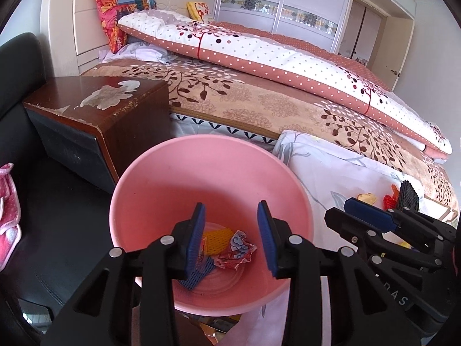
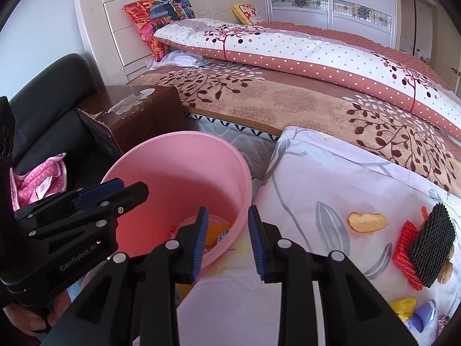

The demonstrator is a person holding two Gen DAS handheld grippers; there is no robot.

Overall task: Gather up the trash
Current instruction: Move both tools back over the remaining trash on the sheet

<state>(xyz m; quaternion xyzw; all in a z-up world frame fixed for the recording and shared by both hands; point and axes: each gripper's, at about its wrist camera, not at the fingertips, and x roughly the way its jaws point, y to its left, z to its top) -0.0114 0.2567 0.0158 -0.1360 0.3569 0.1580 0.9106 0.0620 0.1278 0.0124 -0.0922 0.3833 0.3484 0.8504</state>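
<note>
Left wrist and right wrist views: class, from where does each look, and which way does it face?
Left wrist view: above the pink basin, looking down into it; own open left gripper shows, right gripper beside.
Right wrist view: over the white pillow, facing the bed; own open right gripper shows, left gripper beside.
Both share basin, nightstand, bed.

I see the white leaf-print sheet (image 2: 331,178) filling the lower right of my right view, with a pale dried peel (image 2: 366,222) at its right side. Further right a black mesh pad (image 2: 432,239) overlaps a red foam net (image 2: 404,255), with a walnut (image 2: 445,272) beside them. At the bottom right corner lie a yellow wrapper (image 2: 404,305) and a purple piece (image 2: 423,317).
</note>
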